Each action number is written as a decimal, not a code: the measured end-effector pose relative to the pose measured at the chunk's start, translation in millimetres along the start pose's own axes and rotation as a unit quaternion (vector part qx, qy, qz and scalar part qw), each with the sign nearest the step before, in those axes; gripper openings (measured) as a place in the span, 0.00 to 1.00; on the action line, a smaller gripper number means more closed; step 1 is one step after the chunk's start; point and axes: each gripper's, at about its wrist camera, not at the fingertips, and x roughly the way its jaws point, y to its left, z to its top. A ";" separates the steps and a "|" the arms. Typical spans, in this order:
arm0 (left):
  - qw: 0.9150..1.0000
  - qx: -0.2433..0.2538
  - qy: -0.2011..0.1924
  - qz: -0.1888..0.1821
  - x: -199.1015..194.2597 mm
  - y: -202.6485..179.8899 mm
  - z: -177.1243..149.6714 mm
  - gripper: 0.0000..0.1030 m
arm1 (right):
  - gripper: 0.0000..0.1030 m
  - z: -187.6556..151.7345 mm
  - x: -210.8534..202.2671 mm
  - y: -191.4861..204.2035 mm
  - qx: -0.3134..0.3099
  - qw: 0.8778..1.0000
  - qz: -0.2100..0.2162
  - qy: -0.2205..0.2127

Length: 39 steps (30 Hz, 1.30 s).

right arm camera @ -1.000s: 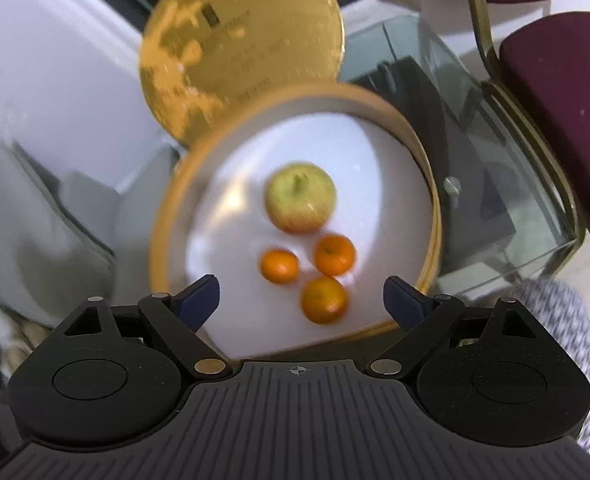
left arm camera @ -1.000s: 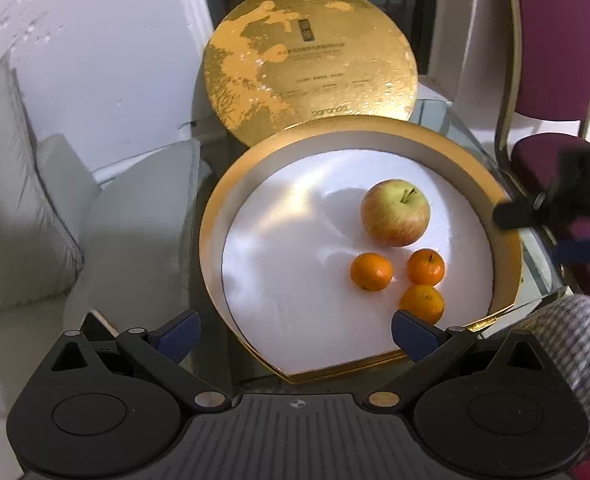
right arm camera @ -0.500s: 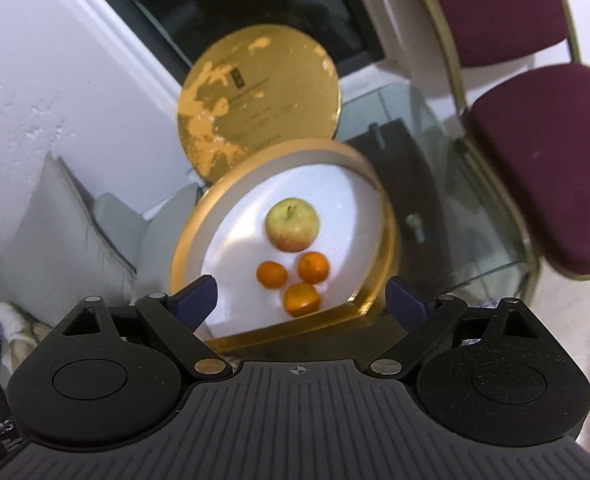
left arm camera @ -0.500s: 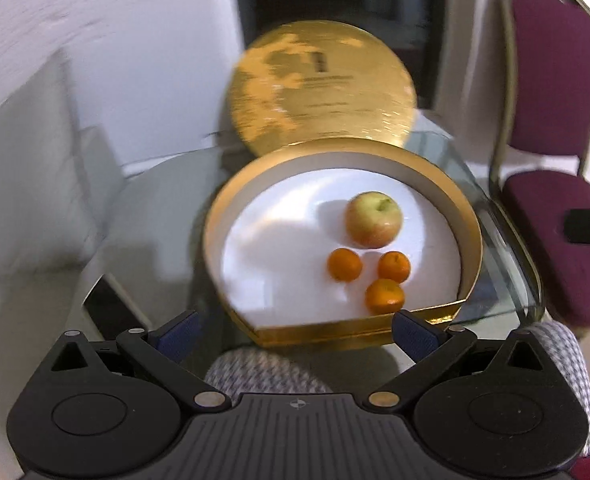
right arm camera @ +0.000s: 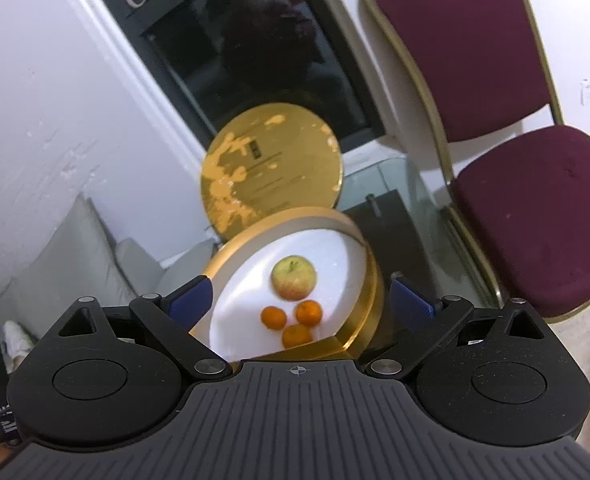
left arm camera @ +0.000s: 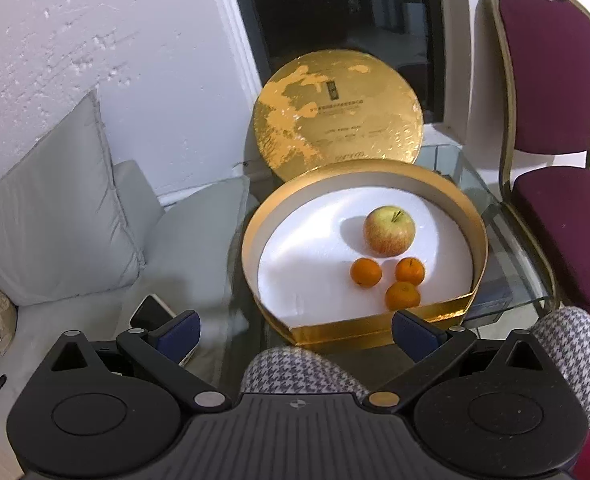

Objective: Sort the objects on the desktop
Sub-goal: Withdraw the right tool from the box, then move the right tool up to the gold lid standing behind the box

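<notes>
Currently hovering, both grippers — left [left arm camera: 295, 326], right [right arm camera: 300, 304] — spread wide, holding nothing. Apple [left arm camera: 389, 231] plus three oranges [left arm camera: 366, 272] at 3 o'clock inside box [left arm camera: 375, 336]; lid [left arm camera: 337, 114] propped at 12, presumably for access.

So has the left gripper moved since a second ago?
Yes. The left gripper has pulled back from the gold box; its near rim now lies beyond the gripper, and houndstooth fabric shows between them.
</notes>
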 end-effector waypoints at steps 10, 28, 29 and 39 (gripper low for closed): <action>0.999 -0.013 0.030 0.017 22.3 16.5 9.5 0.99 | 0.96 3.8 22.3 7.0 -0.009 1.000 0.004 0.018; 0.997 -0.012 0.062 0.038 37.9 -26.2 19.0 0.99 | 0.96 10.3 86.7 -1.2 -0.069 0.989 0.080 0.104; 0.997 -0.005 0.061 0.036 37.2 -26.2 21.4 0.99 | 0.96 11.6 86.0 -1.1 -0.068 0.989 0.082 0.100; 0.998 0.055 -0.015 0.035 44.8 13.8 71.1 0.99 | 0.97 43.4 80.5 24.8 -0.071 0.995 0.062 0.020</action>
